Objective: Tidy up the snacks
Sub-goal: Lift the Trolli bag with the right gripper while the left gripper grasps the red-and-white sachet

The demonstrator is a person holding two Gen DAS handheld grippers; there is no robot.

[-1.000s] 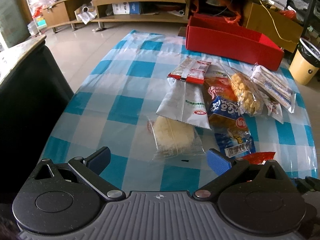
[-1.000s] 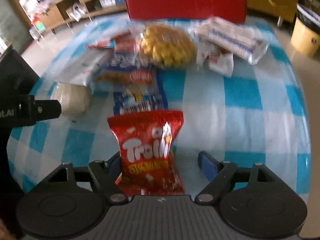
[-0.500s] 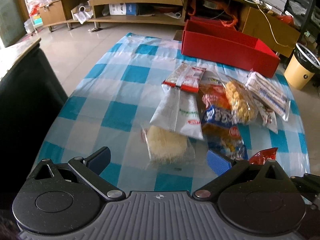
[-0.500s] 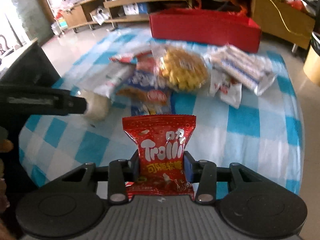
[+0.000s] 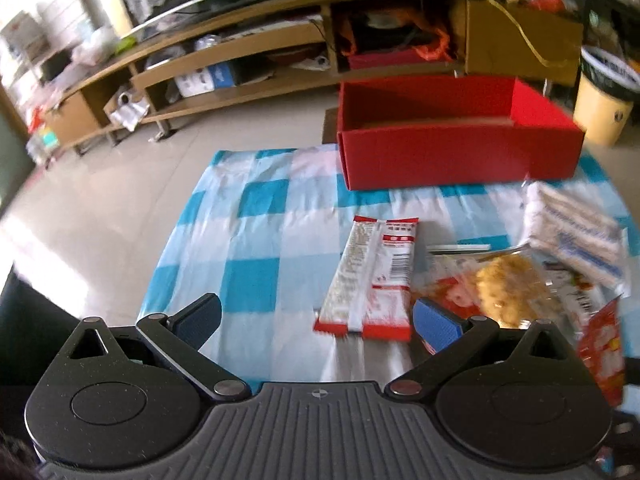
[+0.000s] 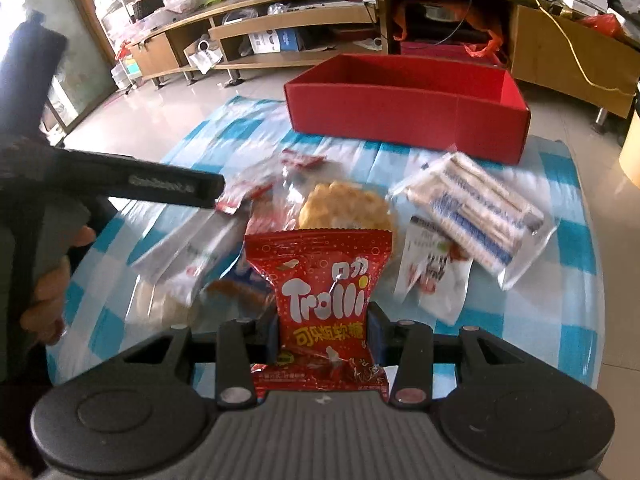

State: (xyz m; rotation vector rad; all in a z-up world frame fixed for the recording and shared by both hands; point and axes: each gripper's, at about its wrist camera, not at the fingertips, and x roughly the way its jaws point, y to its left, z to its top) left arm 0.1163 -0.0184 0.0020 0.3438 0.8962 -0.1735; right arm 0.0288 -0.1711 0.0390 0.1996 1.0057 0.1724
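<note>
My right gripper (image 6: 326, 330) is shut on a red Trolli gummy bag (image 6: 320, 296), held upright above the blue-checked cloth (image 6: 540, 312). A red open box (image 6: 404, 116) stands at the far end of the cloth, with nothing visible inside. Between lie a round cracker pack (image 6: 344, 210), a clear pack of wafer sticks (image 6: 476, 216) and a small white sachet (image 6: 434, 280). My left gripper (image 5: 316, 322) is open above the cloth, close over a long red-and-white packet (image 5: 372, 276). In the left wrist view the red box (image 5: 456, 152) lies ahead, and the Trolli bag (image 5: 604, 344) shows at the right edge.
A low wooden shelf unit (image 6: 296, 28) with clutter runs behind the table, across a stretch of tiled floor. A yellow bin (image 5: 604, 112) stands at the far right. A hand (image 6: 52, 292) holding the left gripper fills the left edge of the right wrist view.
The right gripper shut on the Trolli bag and lifted it off the cloth. The left gripper moved forward over the snack pile toward the red box, staying open.
</note>
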